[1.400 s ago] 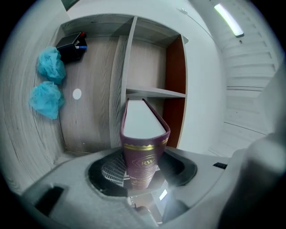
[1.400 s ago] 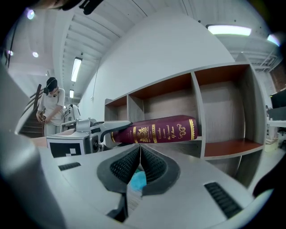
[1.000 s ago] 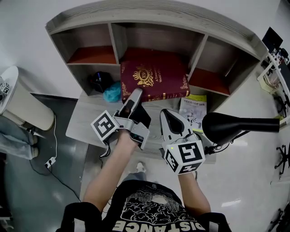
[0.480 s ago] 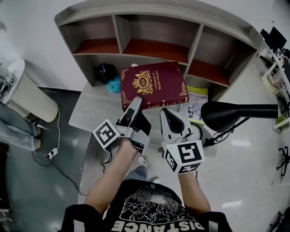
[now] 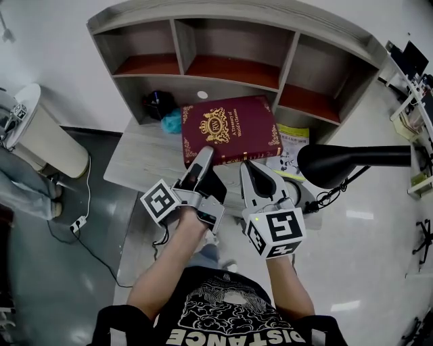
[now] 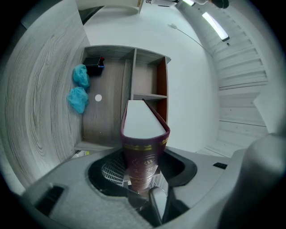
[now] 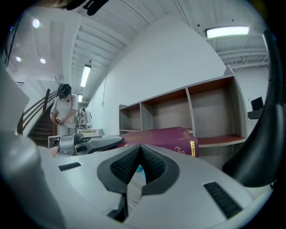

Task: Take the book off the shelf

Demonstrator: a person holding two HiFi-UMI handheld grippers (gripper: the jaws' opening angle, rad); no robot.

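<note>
A thick maroon book (image 5: 230, 128) with gold print hangs flat over the desk, in front of the grey shelf (image 5: 237, 13) and outside its compartments. My left gripper (image 5: 203, 159) is shut on the book's near edge. In the left gripper view the book (image 6: 140, 129) stands between the jaws, spine towards the camera, with my left gripper (image 6: 144, 181) clamped on it. My right gripper (image 5: 252, 170) sits just right of the left one, below the book, shut on nothing. The right gripper view shows its pads (image 7: 127, 163) meeting and the book (image 7: 165, 136) beyond them.
A black desk lamp (image 5: 352, 162) reaches in from the right, close to my right gripper. A yellow-green booklet (image 5: 294, 145) lies on the desk (image 5: 142, 162) under the book's right corner. A teal cloth (image 5: 171, 121) and a black object (image 5: 155, 105) sit at the back left. A white bin (image 5: 40, 135) stands on the floor.
The book has come out of the middle compartment towards me, still in the left gripper. The red shelf floor behind it now shows bare. The right gripper has barely moved.
</note>
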